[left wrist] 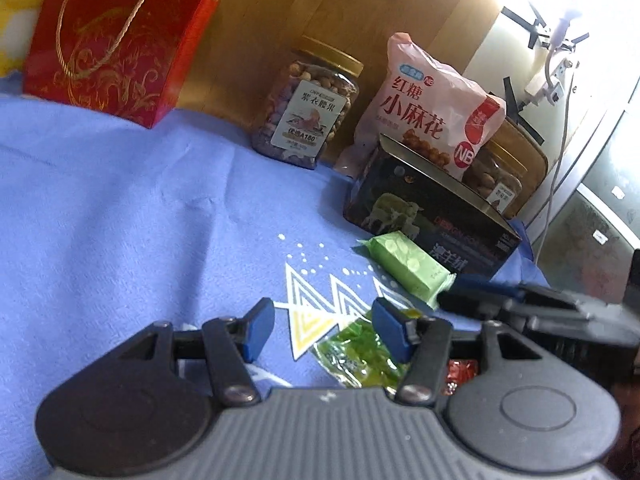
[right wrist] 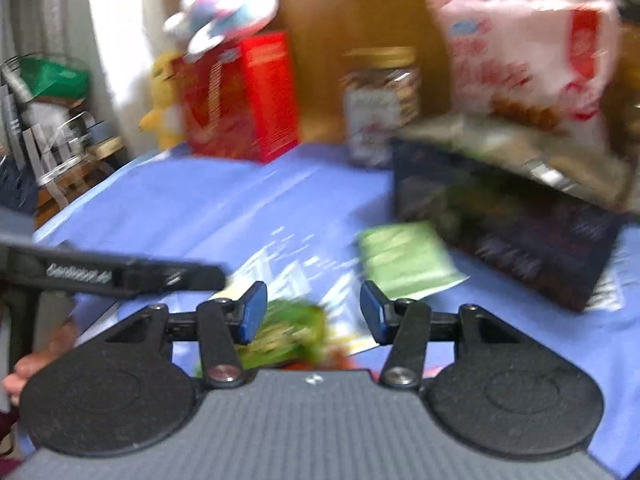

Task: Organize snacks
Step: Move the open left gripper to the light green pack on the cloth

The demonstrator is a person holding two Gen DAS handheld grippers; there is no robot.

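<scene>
Both pairs of tongs hang low over a blue cloth (left wrist: 120, 184) on the worktop, and both stand apart with nothing between their pads. The left tongs (left wrist: 324, 330) hover above a clear packet of green sweets (left wrist: 356, 350), which lies flat on the cloth just under and beside the right-hand pad. The right tongs (right wrist: 313, 312) look down on the same green packet (right wrist: 288, 332) from the other side; that view is heavily blurred, so fine detail is lost.

A light green wrapped bar (left wrist: 408, 266) lies a little further off, its far end close against a dark box (left wrist: 432, 208). Something red and shiny (left wrist: 460, 372) peeks out beneath the left tongs' frame; what it is cannot be told. Along the wooden back panel stand a red gift box (left wrist: 120, 36), a jar of nuts (left wrist: 308, 104) and a pink snack bag (left wrist: 432, 104), already lined up.

The step in hand looks like the reach for a loose snack, most likely the packet of green sweets. The next move would call for one pair of tongs to drop until its pads straddle the thin packet, then close on an edge. The flat, slippery wrapper may slide on the cloth, so a low, shallow approach seems wise.
</scene>
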